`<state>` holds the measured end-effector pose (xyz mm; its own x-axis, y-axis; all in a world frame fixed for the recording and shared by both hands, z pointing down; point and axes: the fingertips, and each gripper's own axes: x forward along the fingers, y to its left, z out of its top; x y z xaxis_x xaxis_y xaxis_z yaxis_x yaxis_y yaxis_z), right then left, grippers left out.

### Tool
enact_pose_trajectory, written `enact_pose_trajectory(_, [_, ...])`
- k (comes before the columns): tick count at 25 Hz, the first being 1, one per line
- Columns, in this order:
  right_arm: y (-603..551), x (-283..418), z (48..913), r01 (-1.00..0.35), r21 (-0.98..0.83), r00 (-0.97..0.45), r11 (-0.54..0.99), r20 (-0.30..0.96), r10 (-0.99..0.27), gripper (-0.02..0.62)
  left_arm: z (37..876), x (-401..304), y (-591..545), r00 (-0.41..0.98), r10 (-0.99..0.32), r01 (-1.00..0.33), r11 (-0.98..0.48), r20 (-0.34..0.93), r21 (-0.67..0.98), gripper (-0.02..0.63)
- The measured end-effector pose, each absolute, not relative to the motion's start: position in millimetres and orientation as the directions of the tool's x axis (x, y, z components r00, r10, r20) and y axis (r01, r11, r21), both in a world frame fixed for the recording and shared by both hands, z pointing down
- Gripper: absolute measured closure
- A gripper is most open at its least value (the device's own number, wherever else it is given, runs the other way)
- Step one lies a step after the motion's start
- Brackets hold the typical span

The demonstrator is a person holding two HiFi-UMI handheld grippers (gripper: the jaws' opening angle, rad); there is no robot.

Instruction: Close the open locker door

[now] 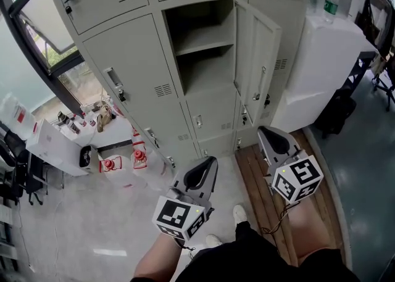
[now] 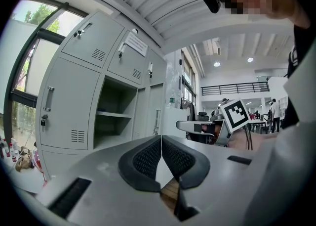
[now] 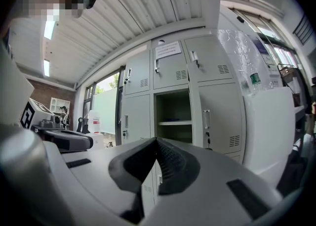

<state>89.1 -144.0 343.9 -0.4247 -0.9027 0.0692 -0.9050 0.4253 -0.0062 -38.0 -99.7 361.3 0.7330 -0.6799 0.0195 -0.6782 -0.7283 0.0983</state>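
Note:
A wall of grey lockers (image 1: 133, 71) stands ahead. One middle compartment (image 1: 203, 46) is open and has a shelf inside; its door (image 1: 256, 58) is swung out to the right. In the head view my left gripper (image 1: 212, 160) is shut and empty, held level below the open compartment and well short of it. My right gripper (image 1: 261, 130) is also shut and empty, and its tips sit below the door's lower corner without touching it. The left gripper view shows shut pads (image 2: 161, 137) before the open compartment (image 2: 116, 116). The right gripper view shows the same (image 3: 157, 139), facing the compartment (image 3: 173, 116).
A tall white cabinet (image 1: 321, 71) with a water bottle (image 1: 331, 0) on top stands right of the lockers. A wooden floor strip (image 1: 259, 176) runs under my right gripper. At left are a low white table (image 1: 62, 145) with bottles, red items (image 1: 139, 157) on the floor, and a window (image 1: 43, 21).

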Motion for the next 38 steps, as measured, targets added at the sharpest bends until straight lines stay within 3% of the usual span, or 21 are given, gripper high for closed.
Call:
enact_pose_trajectory(29, [-224.2, 155.9, 345.8, -0.915, -0.072, -0.400, 0.396, 0.049, -0.915, 0.541, 361.4, 11.7, -153.4, 0.728, -0.684, -0.684, -0.722, 0.042, 0.102, 0.586])
enact_pose_trajectory(38, [-245.6, 159.8, 345.1, -0.911, -0.052, -0.411, 0.408, 0.054, -0.910, 0.425, 362.1, 14.1, -168.1, 0.718, -0.694, -0.695, -0.714, 0.043, 0.081, 0.586])
